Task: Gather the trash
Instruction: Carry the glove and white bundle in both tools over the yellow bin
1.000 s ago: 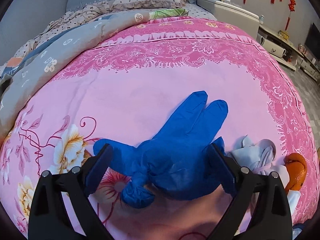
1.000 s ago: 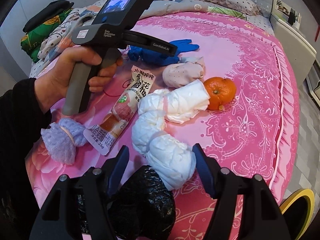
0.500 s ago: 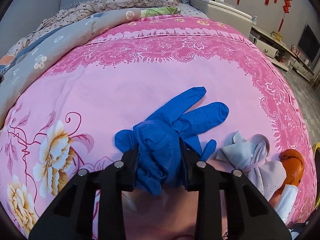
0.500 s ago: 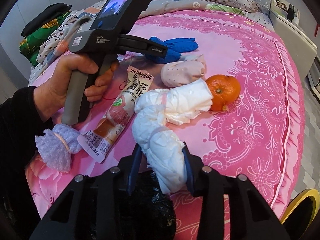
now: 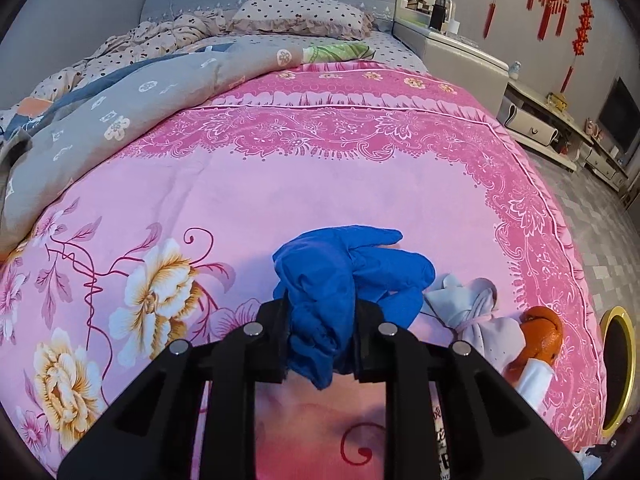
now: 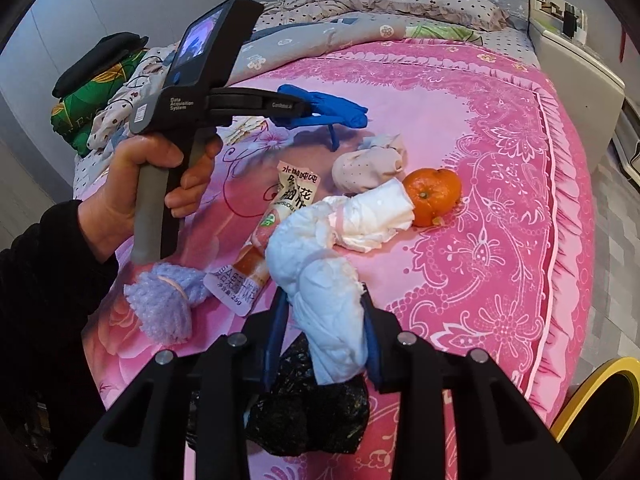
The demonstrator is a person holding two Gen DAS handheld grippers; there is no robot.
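My left gripper is shut on a crumpled blue glove and holds it just above the pink bedspread; it also shows in the right wrist view. My right gripper is shut on the near end of a white knotted diaper-like bundle, whose far end rests against an orange. A snack wrapper, a beige knotted sock bundle, a purple foam net and a black plastic bag lie on the bed.
A grey quilt and pillows fill the far side of the bed. A yellow-rimmed bin stands on the floor at the bed's right edge, also in the right wrist view. A bedside cabinet stands beyond.
Both grippers closed from open: the left on the blue glove, the right on the white bundle. Both then lifted a little, bunching the glove off the bedspread.
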